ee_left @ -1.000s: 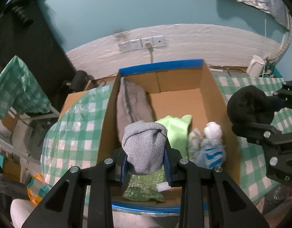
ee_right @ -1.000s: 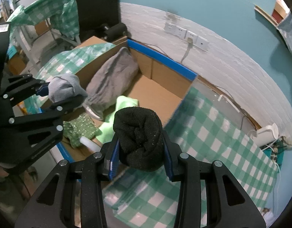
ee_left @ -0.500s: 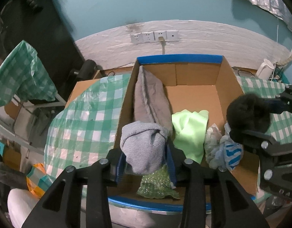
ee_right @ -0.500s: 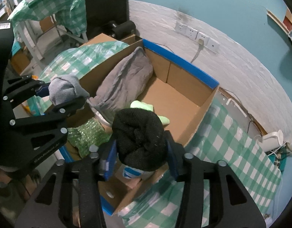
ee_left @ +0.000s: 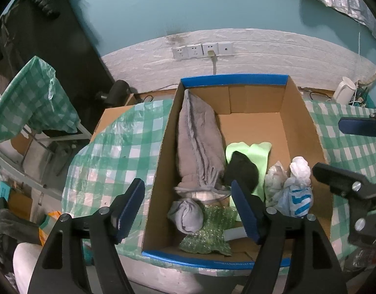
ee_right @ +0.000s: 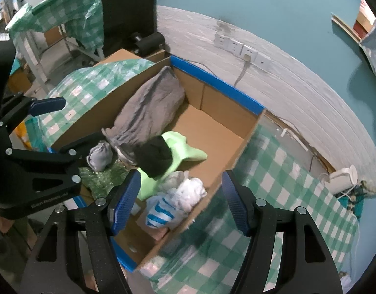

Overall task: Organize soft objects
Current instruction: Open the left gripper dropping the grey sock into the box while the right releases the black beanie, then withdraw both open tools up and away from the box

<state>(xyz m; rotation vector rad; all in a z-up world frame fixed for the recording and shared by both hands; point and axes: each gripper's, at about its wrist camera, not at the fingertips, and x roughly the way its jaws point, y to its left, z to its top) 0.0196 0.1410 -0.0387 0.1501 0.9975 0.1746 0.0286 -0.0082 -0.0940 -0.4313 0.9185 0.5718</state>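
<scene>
The counter (ee_left: 109,152) is covered with a green and white checked cloth (ee_right: 281,171) under a clear plastic sheet. A cardboard box (ee_left: 163,161) with blue tape on its rims stands directly on it and takes most of the middle. The cloth shows on both sides of the box. At the far right corner, a white kettle (ee_left: 344,93) stands near the wall, beside some cables.

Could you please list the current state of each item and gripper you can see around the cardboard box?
Left gripper: jaws open, just widened, nothing between them.
Right gripper: jaws open, just widened, empty.
Grey sock ball: released, lying in box.
Black sock ball: released, resting on green cloth.
Cardboard box: open-topped.
Grey towel: folded, along box wall.
</scene>
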